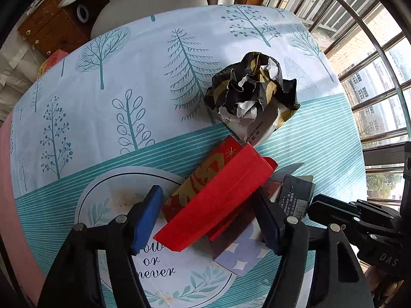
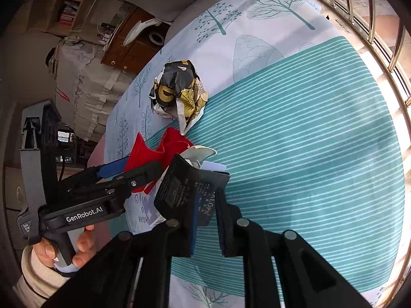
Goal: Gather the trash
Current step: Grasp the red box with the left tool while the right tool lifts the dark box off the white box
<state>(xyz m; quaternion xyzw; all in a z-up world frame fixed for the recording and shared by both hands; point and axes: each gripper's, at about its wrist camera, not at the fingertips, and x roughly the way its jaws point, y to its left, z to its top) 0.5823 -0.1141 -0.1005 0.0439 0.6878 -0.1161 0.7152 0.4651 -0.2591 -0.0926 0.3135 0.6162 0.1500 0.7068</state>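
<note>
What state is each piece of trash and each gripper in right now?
Red cardboard box: tilted, resting on the pile, between the left gripper's pads.
Left gripper: open around the red box, right pad hidden.
Black printed card packet: bent, pinched in the right gripper.
Right gripper: shut on the packet.
Crumpled black-and-gold paper ball: loose on the tablecloth, untouched.

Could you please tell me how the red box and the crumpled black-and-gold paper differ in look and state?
The red box keeps flat faces and straight edges; the crumpled paper is a ragged ball. The box is plain red with gold print on one face; the paper is black and gold with white tears. The box lies between the left gripper's fingers; the paper lies apart, untouched. Both rest on the tablecloth.
</note>
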